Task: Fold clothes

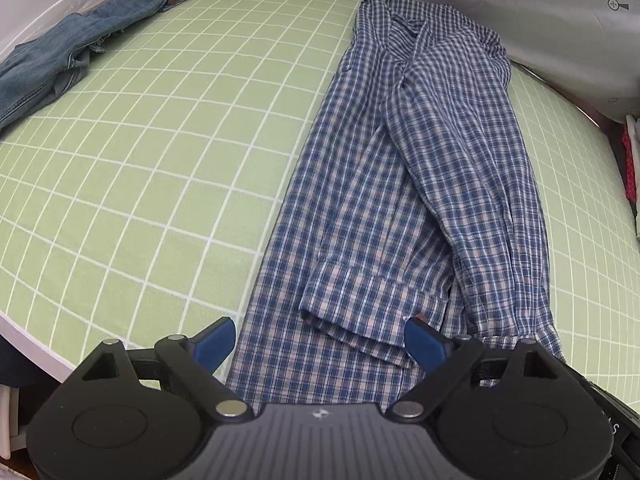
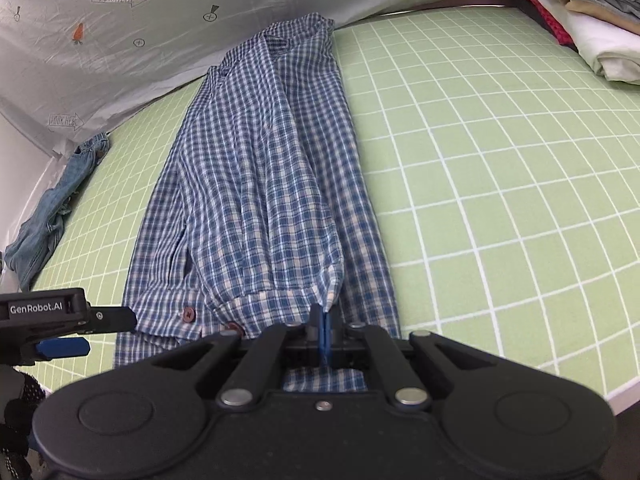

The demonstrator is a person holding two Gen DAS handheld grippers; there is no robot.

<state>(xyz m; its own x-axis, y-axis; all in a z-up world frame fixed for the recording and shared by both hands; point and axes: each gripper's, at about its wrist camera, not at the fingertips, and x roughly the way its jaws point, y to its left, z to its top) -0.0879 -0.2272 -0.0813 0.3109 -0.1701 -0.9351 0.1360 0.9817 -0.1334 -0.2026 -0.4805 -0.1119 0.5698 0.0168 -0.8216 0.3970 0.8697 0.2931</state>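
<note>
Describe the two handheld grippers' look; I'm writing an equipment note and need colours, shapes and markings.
Both are matte black. The left gripper and right gripper each have blue finger pads, linkage bars on silver pivot pins and two round housings beside a ribbed grey centre plate. The left gripper's side, seen from the right wrist view, reads GenRobot.AI in white.

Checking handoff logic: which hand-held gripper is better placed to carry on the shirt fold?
Right, probably. The right hand-held gripper is shut, seemingly pinching the plaid shirt at its folded-in sleeve end. The left hand-held gripper hangs open over the hem, gripping nothing.
</note>
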